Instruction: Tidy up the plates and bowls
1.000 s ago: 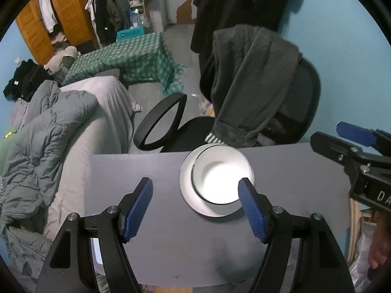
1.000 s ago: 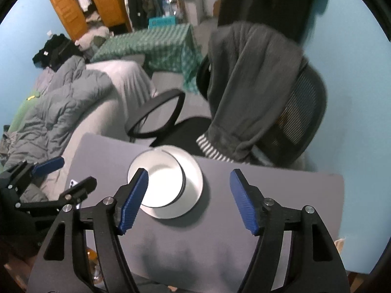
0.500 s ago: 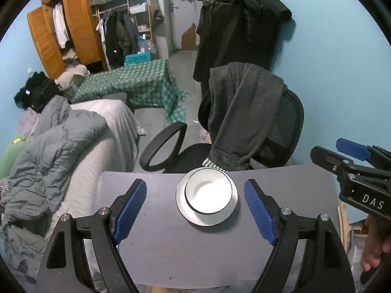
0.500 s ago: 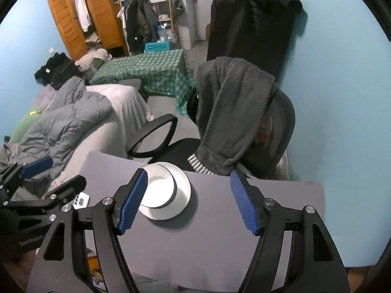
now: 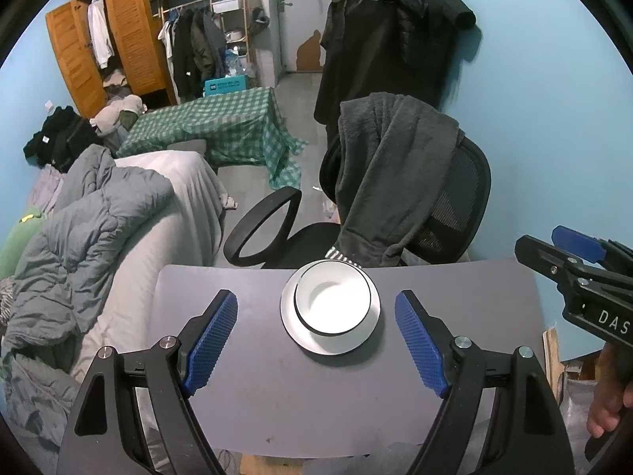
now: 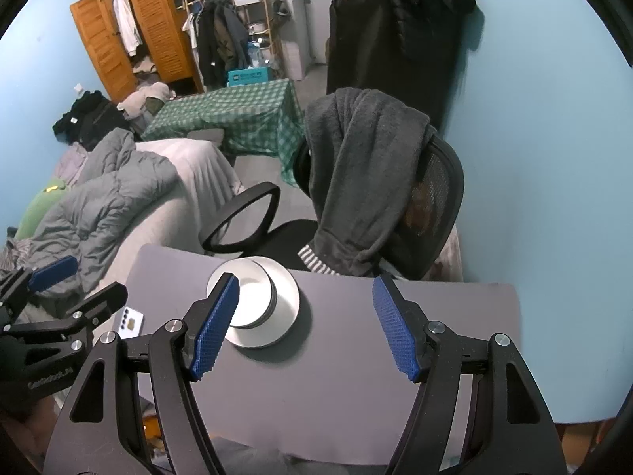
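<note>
white bowl (image 5: pixel 332 304) sits inside a white plate (image 5: pixel 300 336) near the far edge of the grey worktop (image 5: pixel 277 396). left hand-held gripper (image 5: pixel 316 340) and right hand-held gripper (image 6: pixel 304 324) hover above, both spread wide and empty. dishes look stiff, smooth, breakable; best gripped at the rim.

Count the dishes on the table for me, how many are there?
2: a plate near the table's far edge, by the chair, and a bowl sitting on it, off-centre. Anything under the bowl would be hidden.

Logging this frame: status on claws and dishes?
Both claws, left and right, open, empty. Bowl sits on plate, untouched. Nothing in the way.
</note>
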